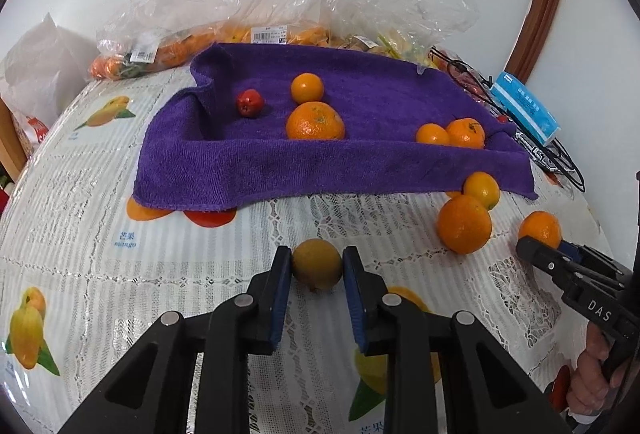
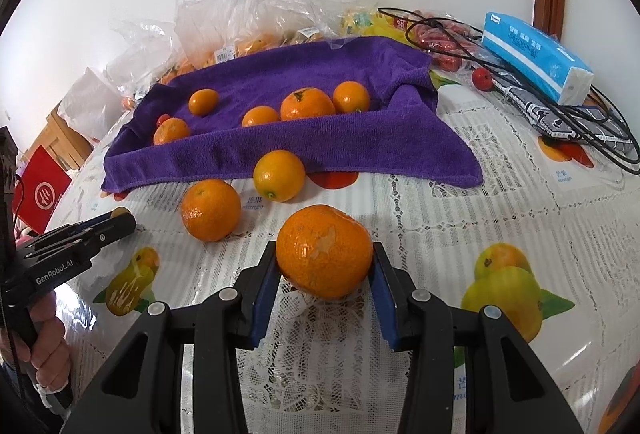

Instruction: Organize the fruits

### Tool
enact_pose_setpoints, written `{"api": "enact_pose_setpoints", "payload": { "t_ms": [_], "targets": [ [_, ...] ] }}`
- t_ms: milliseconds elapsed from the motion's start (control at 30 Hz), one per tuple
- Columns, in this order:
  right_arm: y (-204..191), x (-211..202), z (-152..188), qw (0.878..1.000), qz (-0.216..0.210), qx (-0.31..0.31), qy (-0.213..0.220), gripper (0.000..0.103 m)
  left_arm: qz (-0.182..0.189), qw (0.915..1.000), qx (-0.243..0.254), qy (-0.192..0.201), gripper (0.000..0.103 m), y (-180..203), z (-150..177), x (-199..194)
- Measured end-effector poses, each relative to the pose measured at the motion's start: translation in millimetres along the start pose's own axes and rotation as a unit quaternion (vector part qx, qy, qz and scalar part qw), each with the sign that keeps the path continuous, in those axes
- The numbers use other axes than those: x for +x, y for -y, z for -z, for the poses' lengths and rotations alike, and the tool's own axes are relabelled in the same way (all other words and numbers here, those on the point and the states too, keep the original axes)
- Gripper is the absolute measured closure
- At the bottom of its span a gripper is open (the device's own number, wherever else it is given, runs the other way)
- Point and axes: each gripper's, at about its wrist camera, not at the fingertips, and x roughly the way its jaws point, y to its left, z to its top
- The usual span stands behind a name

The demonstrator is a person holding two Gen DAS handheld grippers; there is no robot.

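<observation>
Landmark: we place everything relative to the purple towel [image 1: 332, 137], spread over a tray-like form on the fruit-print tablecloth [image 1: 80, 234].
Left gripper [image 1: 317, 270]: we have its blue pads pressed on both sides of a small brownish-yellow fruit [image 1: 316, 268], on the cloth in front of the towel's near edge.
Right gripper [image 2: 325, 260]: we have its jaws closed on a larger orange [image 2: 324, 250], also in front of the towel's near edge, toward its right end.
Already on the towel: five oranges and one small red fruit [image 1: 249, 103] lie in its hollow.
Still loose: two more oranges [image 2: 211, 209] rest between the held fruits and the towel; one of them touches the towel's near edge.
Step in hand: we judge both grips are made and neither fruit clearly lifted; whether they still touch the cloth we cannot tell.
Next move: we think each fruit must rise over the towel's raised near fold, go down into a free gap in the hollow, and be released gently so nothing rolls.
</observation>
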Motion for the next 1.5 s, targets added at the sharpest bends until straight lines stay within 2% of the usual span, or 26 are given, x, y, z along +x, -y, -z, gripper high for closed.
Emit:
{"api": "enact_pose_setpoints", "payload": {
  "t_ms": [633,1500],
  "targets": [
    [-15.0,-33.7,-9.4,0.999,-0.006,-0.015,0.03,0.06,-0.005,0.9997,-0.006,0.025,0.078,-1.8,-8.3,-26.6],
    [-21.5,-64.6,-19.6,0.997,0.007,-0.026,0.065,0.06,-0.004,0.9984,-0.012,0.054,0.078,-1.8,-14.3,-57.8]
  ]
}}
